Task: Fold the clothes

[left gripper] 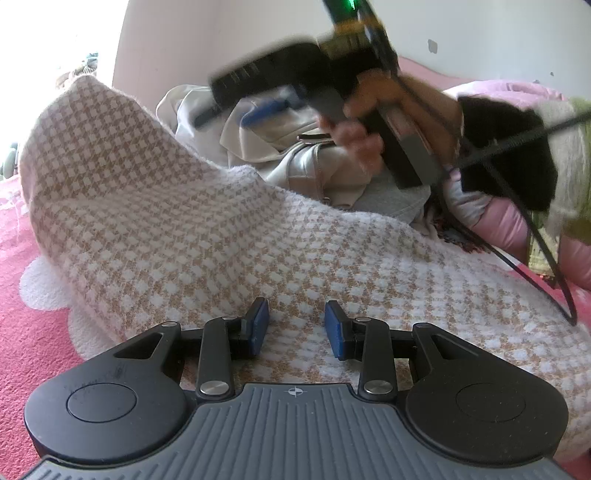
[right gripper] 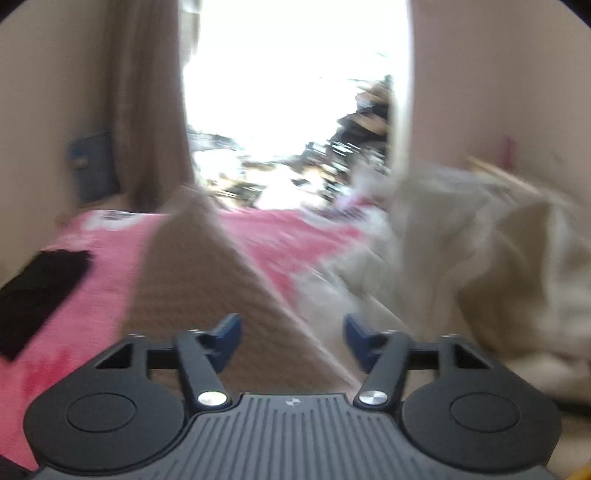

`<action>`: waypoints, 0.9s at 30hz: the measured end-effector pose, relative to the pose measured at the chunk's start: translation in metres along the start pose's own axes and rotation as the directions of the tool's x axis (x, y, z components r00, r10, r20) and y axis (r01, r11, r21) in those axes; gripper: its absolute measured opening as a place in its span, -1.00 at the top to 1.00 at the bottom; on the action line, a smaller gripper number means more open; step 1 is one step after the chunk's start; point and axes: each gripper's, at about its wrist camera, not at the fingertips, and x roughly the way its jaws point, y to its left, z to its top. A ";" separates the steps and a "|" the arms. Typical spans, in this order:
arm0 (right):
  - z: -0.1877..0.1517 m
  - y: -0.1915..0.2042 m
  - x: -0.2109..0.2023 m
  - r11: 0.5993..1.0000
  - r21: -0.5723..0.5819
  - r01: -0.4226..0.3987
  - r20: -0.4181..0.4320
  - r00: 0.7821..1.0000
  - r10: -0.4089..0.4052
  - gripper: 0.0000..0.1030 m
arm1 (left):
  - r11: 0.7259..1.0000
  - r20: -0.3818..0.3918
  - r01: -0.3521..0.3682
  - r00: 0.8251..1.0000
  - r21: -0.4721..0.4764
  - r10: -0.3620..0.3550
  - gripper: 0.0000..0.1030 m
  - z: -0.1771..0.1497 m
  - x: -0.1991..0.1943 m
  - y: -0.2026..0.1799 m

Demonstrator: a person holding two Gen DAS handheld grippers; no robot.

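Houndstooth garment (left gripper: 207, 229) beneath parted left gripper (left gripper: 296, 328)

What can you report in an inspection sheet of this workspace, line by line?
Surface: pink bedcover with white flower shapes.
Job's things: checked tan-and-white garment spread out under the left gripper; pile of cream clothes behind it.
Clutter: flat black item on the cover; pink quilt at the side.
Grippers: left gripper open, empty, fingers over the garment; right gripper open, empty, blurred.
Cables: black cable hanging from the right gripper, looping above the garment.
Surroundings: pale wall, beige curtain, bright window.
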 end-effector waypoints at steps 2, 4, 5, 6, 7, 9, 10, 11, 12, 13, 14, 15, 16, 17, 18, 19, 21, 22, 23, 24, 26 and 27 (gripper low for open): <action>0.017 0.026 0.006 0.994 -0.090 -0.063 0.020 0.998 0.065 0.43 | 1.000 0.003 -0.003 1.000 -0.008 0.003 0.35 0.001 0.000 0.001; 0.033 0.054 0.014 0.976 -0.182 -0.123 0.054 0.989 0.135 0.50 | 1.000 0.003 -0.005 1.000 -0.014 0.005 0.35 0.002 0.000 0.002; 0.041 0.067 0.021 0.962 -0.222 -0.156 0.067 0.982 0.175 0.53 | 1.000 0.001 -0.005 1.000 -0.015 0.005 0.35 0.001 0.001 0.002; 0.047 0.077 0.030 0.951 -0.251 -0.179 0.074 0.976 0.203 0.53 | 1.000 0.000 -0.009 1.000 -0.008 0.009 0.35 0.001 0.001 0.001; 0.052 0.084 0.043 0.944 -0.271 -0.185 0.077 0.974 0.213 0.53 | 1.000 -0.001 -0.014 1.000 -0.001 0.014 0.34 0.001 0.002 -0.001; 0.056 0.086 0.083 0.943 -0.287 -0.169 0.050 0.980 0.191 0.71 | 1.000 -0.002 -0.015 1.000 0.000 0.015 0.34 0.001 0.003 -0.002; 0.053 0.079 0.110 0.952 -0.275 -0.134 0.017 0.989 0.144 0.71 | 1.000 -0.004 -0.013 1.000 -0.003 0.013 0.34 0.001 0.003 -0.001; 0.050 0.070 0.135 0.963 -0.247 -0.107 -0.024 0.994 0.104 0.72 | 1.000 -0.005 -0.011 1.000 -0.004 0.011 0.34 0.001 0.003 -0.001; 0.043 0.060 0.156 0.976 -0.200 -0.092 -0.064 0.995 0.080 0.97 | 1.000 -0.006 -0.009 1.000 -0.006 0.009 0.35 0.001 0.004 0.000; 0.035 0.053 0.170 0.983 -0.168 -0.077 -0.083 0.994 0.064 1.00 | 1.000 -0.007 -0.007 1.000 -0.007 0.007 0.34 0.001 0.004 0.000; 0.026 0.046 0.184 0.989 -0.136 -0.062 -0.103 0.994 0.048 1.00 | 1.000 -0.008 -0.005 1.000 -0.009 0.005 0.34 0.002 0.005 0.000; 0.017 0.039 0.199 0.993 -0.104 -0.046 -0.122 0.992 0.033 1.00 | 1.000 -0.009 -0.003 1.000 -0.011 0.003 0.34 0.002 0.005 0.001; 0.008 0.032 0.213 0.997 -0.073 -0.030 -0.143 0.990 0.019 1.00 | 1.000 -0.011 -0.001 1.000 -0.012 0.001 0.34 0.002 0.006 0.001; 0.003 0.027 0.221 0.998 -0.051 -0.020 -0.156 0.988 0.012 1.00 | 1.000 -0.012 0.001 1.000 -0.014 -0.001 0.34 0.002 0.006 0.001; 0.004 0.025 0.220 0.999 -0.045 -0.022 -0.157 0.987 0.015 1.00 | 1.000 -0.010 0.006 1.000 -0.017 -0.006 0.34 0.002 0.006 0.002; 0.008 0.025 0.218 0.999 -0.045 -0.021 -0.158 0.987 0.014 1.00 | 1.000 -0.009 0.008 1.000 -0.018 -0.008 0.34 0.002 0.006 0.003; 0.021 0.025 0.206 0.998 -0.060 -0.010 -0.147 0.989 0.001 0.99 | 1.000 -0.009 0.011 1.000 -0.019 -0.011 0.34 0.001 0.006 0.003; 0.028 0.025 0.192 0.999 -0.053 -0.010 -0.112 0.994 0.004 0.94 | 1.000 -0.009 0.013 1.000 -0.021 -0.013 0.34 0.001 0.005 0.003; 0.034 0.025 0.178 0.999 -0.048 -0.013 -0.074 0.997 0.009 0.93 | 1.000 -0.010 0.015 1.000 -0.023 -0.015 0.34 0.001 0.004 0.002; 0.039 0.028 0.162 0.998 -0.051 -0.024 -0.030 0.999 0.022 0.93 | 1.000 -0.010 0.017 1.000 -0.025 -0.017 0.34 0.001 0.003 0.001; 0.049 0.039 0.140 0.991 -0.087 -0.098 0.016 0.995 0.100 0.93 | 0.999 -0.010 0.018 1.000 -0.027 -0.018 0.34 0.001 0.004 0.001; 0.053 0.045 0.131 0.983 -0.111 -0.143 0.029 0.989 0.147 0.93 | 1.000 -0.010 0.017 1.000 -0.027 -0.017 0.34 0.001 0.005 0.001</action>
